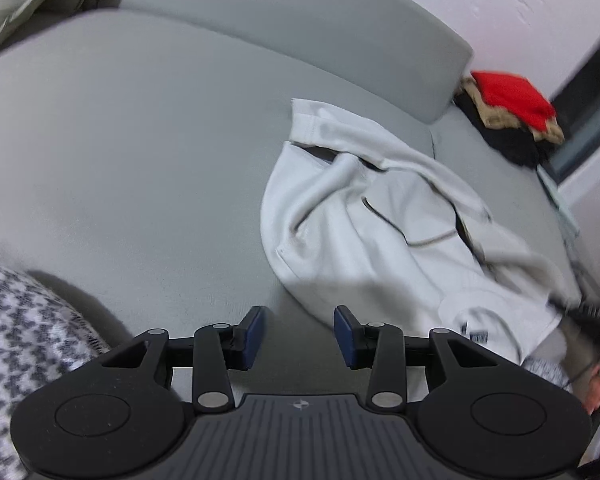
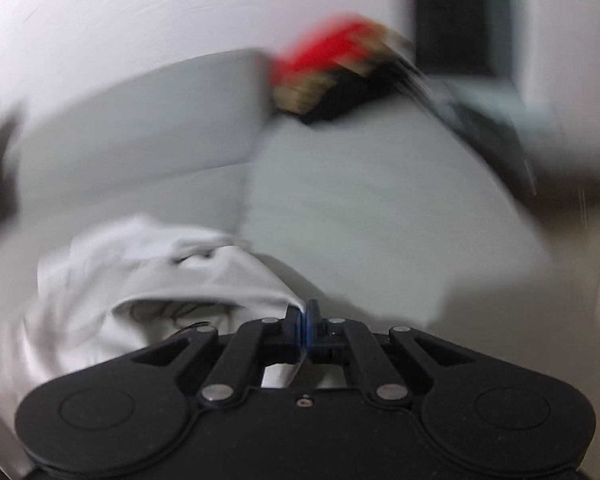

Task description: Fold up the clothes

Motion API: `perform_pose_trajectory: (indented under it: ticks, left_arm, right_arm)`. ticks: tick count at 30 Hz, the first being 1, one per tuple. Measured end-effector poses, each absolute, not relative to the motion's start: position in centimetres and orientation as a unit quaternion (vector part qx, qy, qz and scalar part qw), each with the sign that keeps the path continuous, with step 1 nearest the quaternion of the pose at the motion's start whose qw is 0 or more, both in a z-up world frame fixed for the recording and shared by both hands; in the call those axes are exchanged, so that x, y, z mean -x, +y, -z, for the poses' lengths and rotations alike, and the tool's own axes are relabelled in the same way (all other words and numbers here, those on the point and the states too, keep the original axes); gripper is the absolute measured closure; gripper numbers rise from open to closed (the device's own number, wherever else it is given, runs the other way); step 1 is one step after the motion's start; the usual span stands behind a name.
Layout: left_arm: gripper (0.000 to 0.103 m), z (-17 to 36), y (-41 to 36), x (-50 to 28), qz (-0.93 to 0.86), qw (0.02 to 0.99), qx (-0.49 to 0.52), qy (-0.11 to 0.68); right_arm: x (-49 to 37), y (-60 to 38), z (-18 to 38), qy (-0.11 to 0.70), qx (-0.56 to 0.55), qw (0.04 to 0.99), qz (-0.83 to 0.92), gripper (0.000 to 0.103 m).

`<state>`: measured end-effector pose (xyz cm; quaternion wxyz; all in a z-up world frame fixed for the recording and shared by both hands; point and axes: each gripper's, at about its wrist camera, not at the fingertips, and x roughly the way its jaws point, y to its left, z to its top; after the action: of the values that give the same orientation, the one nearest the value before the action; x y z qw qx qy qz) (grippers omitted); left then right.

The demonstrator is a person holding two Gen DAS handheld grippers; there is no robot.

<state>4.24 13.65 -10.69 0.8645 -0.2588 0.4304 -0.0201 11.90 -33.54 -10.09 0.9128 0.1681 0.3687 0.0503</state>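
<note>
Folded pile (image 1: 512, 120) beyond white garment (image 1: 360, 216)

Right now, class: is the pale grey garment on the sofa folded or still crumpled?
Crumpled. The pale grey garment lies bunched in loose creases on the sofa, one edge pinched in the right gripper.

Soft matt cloth garment (image 1: 364, 216); matt plastic tongs (image 1: 300, 336).

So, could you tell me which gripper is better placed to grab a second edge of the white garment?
Probably the left gripper: its jaws are open and empty above the grey sofa, beside the white garment. The right gripper is already shut on an edge of that garment.
</note>
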Motion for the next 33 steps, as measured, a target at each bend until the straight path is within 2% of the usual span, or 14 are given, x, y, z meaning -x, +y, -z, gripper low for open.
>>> perform_pose_trajectory:
  ticks: [3, 4, 12, 17, 20, 22, 24, 31, 33]
  left_arm:
    - [0.066, 11.7, 14.9, -5.5, 0.031, 0.838, 0.332, 0.433]
    - [0.066, 12.0, 15.1, -6.0, 0.039, 0.827, 0.353, 0.436]
    - [0.063, 13.5, 16.1, -7.7, 0.051, 0.768, 0.443, 0.459]
    - [0.061, 11.8, 15.4, -6.7, 0.054, 0.783, 0.390, 0.482]
    - [0.055, 12.2, 15.0, -7.1, 0.062, 0.771, 0.407, 0.486]
    - [0.046, 12.4, 14.5, -7.3, 0.073, 0.760, 0.423, 0.488]
    - [0.044, 12.6, 14.0, -7.5, 0.085, 0.748, 0.439, 0.490]
    - [0.043, 13.6, 12.5, -8.1, 0.119, 0.723, 0.480, 0.483]
    - [0.049, 13.9, 12.5, -8.4, 0.123, 0.733, 0.480, 0.465]
  right_arm:
    - [-12.3, -37.2, 12.4, 0.386, -0.323, 0.864, -0.039, 0.101]
    - [-12.3, -37.3, 12.6, 0.384, -0.330, 0.861, -0.038, 0.101]
    - [-12.4, -37.5, 13.2, 0.377, -0.349, 0.856, -0.048, 0.101]
    - [-12.3, -37.7, 13.5, 0.381, -0.358, 0.851, -0.058, 0.101]
    - [-12.3, -37.7, 13.7, 0.381, -0.360, 0.850, -0.061, 0.101]
    - [-12.5, -37.7, 13.8, 0.381, -0.366, 0.847, -0.061, 0.101]
    - [-12.6, -37.7, 13.9, 0.381, -0.370, 0.845, -0.060, 0.101]
    - [-12.4, -37.9, 14.2, 0.376, -0.381, 0.842, -0.064, 0.101]
    - [-12.5, -37.8, 14.3, 0.375, -0.386, 0.840, -0.063, 0.101]
